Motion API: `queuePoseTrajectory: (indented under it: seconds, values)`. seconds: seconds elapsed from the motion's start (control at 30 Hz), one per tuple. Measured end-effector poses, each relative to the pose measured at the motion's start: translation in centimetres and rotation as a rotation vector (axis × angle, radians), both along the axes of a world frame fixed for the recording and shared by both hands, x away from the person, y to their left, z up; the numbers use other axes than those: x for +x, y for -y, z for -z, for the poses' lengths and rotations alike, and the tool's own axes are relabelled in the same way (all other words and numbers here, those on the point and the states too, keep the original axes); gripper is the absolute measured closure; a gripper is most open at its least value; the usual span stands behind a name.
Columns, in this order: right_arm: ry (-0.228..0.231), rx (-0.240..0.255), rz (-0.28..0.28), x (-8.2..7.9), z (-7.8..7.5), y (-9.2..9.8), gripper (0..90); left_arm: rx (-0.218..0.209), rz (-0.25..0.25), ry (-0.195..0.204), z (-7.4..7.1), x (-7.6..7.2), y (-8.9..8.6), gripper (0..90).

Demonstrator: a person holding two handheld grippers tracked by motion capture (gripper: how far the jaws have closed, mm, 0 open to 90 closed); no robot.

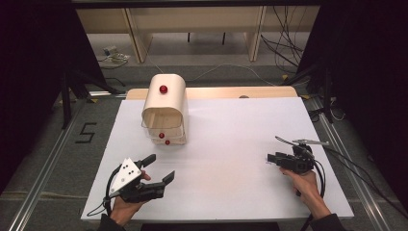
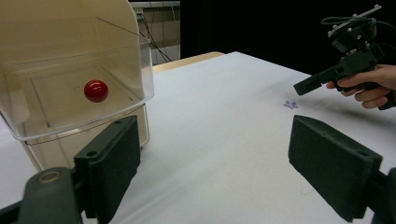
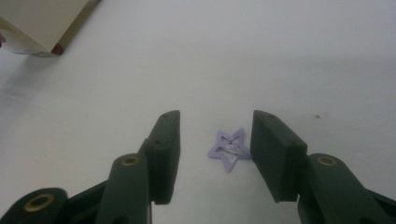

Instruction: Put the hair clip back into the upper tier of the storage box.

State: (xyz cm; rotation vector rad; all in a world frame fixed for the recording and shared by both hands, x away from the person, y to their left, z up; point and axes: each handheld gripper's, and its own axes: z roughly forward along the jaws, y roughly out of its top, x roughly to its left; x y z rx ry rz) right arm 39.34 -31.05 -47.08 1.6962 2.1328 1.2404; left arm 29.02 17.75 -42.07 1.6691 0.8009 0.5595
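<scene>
Star clip (image 3: 229,149) near the table's (image 1: 231,120) right edge, between my half-open, empty right gripper (image 3: 215,140) jaws, lies flat and may skid away.

The left tool (image 1: 160,169) is black, with two flat rectangular jaws, a grey three-cornered plate with small dark holes on top, and a black cable behind. The right tool (image 1: 270,158) is black too, with thin metal parts and looping cables. Brass-coloured rivets sit at the jaw joints. Both sleeves are dark.
</scene>
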Motion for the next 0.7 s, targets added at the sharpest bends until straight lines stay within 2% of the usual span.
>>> queuePoseTrajectory:
  seconds: [0.03,0.17,0.3,0.37,0.7]
  values:
    - [-0.022,0.004,-0.002,0.2,0.1,0.0,54.5,0.000,0.000,0.001,0.0,0.0,0.0,16.5]
    - [-0.047,0.008,0.004,0.4,0.3,0.1,55.8,0.001,-0.001,0.002,0.0,0.0,0.0,16.5]
    - [-0.062,0.030,0.005,0.6,0.6,0.2,56.6,0.002,-0.001,0.005,0.0,0.0,0.0,16.6]
    - [-0.063,0.017,0.002,0.8,0.7,0.1,58.2,0.002,0.000,0.005,0.0,0.0,0.1,16.6]
    - [-0.102,0.031,-0.010,1.3,1.2,-0.3,67.5,0.003,0.001,0.008,0.0,0.0,0.1,16.8]
